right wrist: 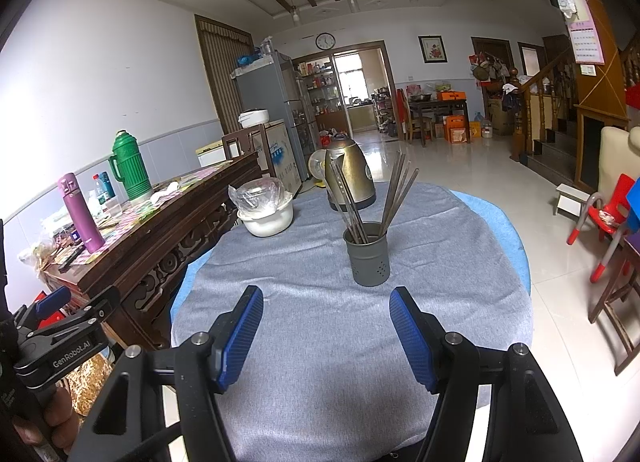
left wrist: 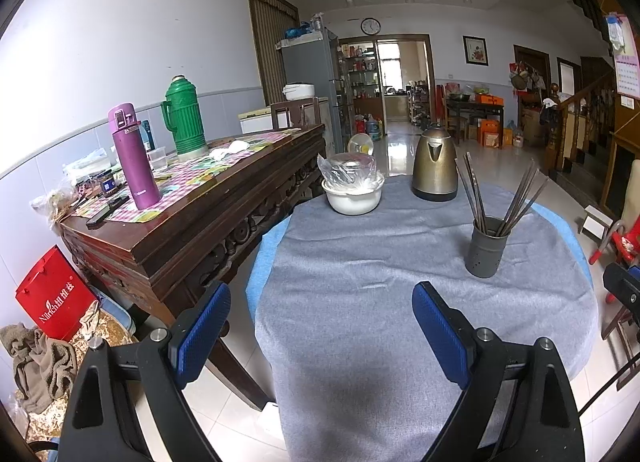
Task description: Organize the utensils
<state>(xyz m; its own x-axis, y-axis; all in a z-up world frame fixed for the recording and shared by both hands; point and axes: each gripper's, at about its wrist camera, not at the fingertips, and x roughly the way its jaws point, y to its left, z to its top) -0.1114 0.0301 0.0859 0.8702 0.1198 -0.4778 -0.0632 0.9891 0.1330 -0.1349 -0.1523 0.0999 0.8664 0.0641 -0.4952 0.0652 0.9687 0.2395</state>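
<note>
A dark grey perforated holder [left wrist: 487, 248] [right wrist: 367, 255] stands upright on the grey cloth of the round table [left wrist: 360, 262] [right wrist: 312, 262], with several long dark chopsticks [left wrist: 520, 192] [right wrist: 394, 192] fanned out of it. My left gripper [left wrist: 322, 304] hovers open over the table's near left side, well short of the holder, nothing between its blue pads. My right gripper [right wrist: 326, 310] is also open and empty, just in front of the holder. In the right wrist view the left gripper [right wrist: 60, 322] shows at the left edge, held by a hand [right wrist: 52, 418].
A brass kettle [left wrist: 435, 166] [right wrist: 350, 174] and a white bowl under a plastic-wrapped lid [left wrist: 352, 190] [right wrist: 266, 208] stand at the table's far side. A dark wooden sideboard [left wrist: 192, 222] with a purple flask [left wrist: 134, 158] and green thermos [left wrist: 185, 118] flanks the left. A red child's chair [right wrist: 608, 222] sits on the right.
</note>
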